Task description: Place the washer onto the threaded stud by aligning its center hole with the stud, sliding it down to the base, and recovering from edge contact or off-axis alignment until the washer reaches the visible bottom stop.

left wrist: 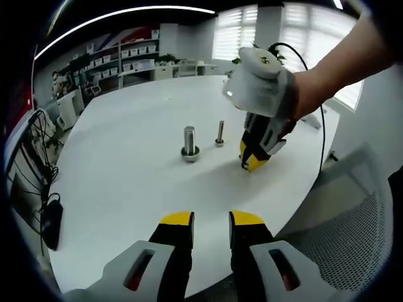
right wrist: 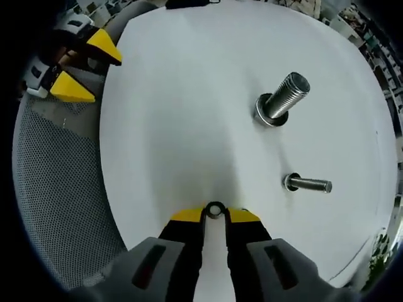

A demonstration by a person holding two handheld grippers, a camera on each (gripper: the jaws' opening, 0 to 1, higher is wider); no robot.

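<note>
Yellow-tipped right hand-held gripper (right wrist: 215, 214) pinches a small metal washer (right wrist: 215, 209), seemingly; left hand-held gripper (left wrist: 211, 219) parted.

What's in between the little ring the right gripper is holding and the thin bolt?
Nothing. In the right gripper view, only bare white table lies between the washer and the thin bolt.

We run two matching handheld grippers: left gripper (left wrist: 211, 221) and right gripper (right wrist: 215, 216) both have black jaws with yellow tips on light-grey housings with dark slots. In the left gripper view the right gripper carries a white rounded body marked "35" with a black cable (left wrist: 312, 75) looping off it; bare forearm, no sleeve seen.
</note>
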